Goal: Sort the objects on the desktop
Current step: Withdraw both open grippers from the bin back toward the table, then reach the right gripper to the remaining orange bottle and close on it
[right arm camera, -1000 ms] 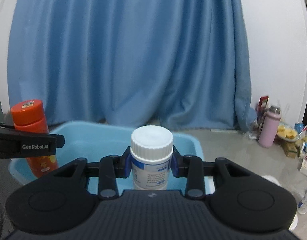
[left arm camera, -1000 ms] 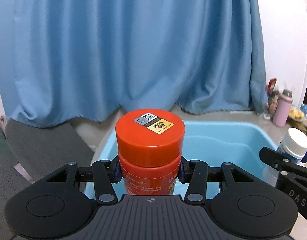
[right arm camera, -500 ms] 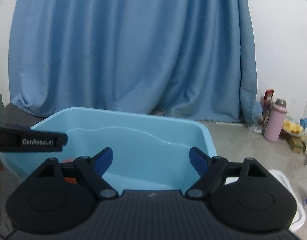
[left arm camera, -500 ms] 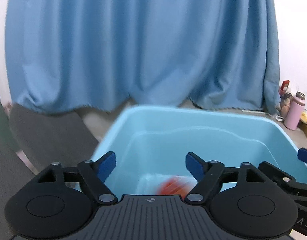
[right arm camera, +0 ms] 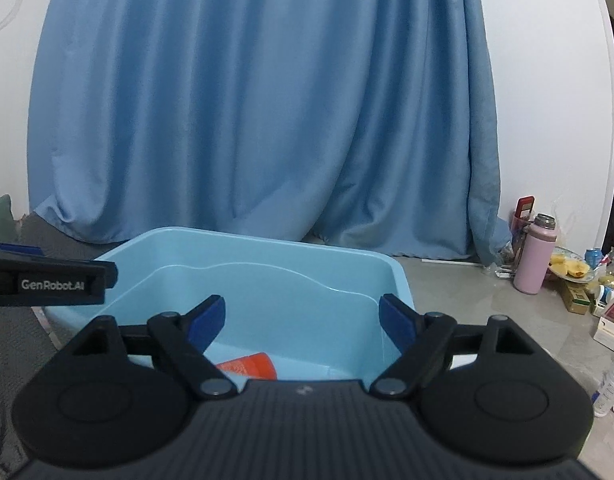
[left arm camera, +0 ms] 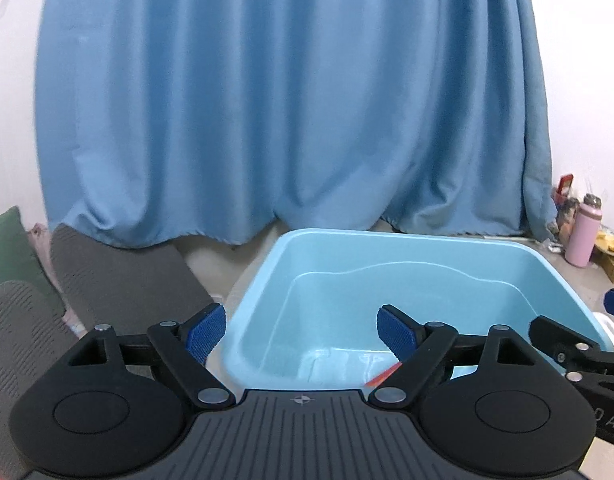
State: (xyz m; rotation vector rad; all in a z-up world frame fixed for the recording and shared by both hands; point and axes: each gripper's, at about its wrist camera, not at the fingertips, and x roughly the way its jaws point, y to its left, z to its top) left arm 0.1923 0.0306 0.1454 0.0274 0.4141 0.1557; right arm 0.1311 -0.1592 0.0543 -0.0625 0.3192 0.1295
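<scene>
A light blue plastic tub (left arm camera: 267, 280) (right arm camera: 399, 276) stands on the floor in front of both grippers. The orange bottle (right arm camera: 251, 366) lies on its side on the tub's bottom; in the left wrist view only a sliver of it (left arm camera: 381, 376) shows behind my right finger. The white bottle is hidden. My left gripper (left arm camera: 303, 330) is open and empty above the tub's near left part. My right gripper (right arm camera: 303, 320) is open and empty above the tub's near side. Each gripper shows at the edge of the other's view.
A blue curtain (left arm camera: 287, 100) hangs behind the tub. Grey cushions (left arm camera: 119, 280) lie at the left. A pink flask (right arm camera: 533, 254), food, boxes and white bottles (right arm camera: 611, 384) clutter the floor at the right.
Both grippers opened and dropped their bottles into the tub: the left one the orange bottle, the right one the white bottle. Both grippers have since pulled back a little.
</scene>
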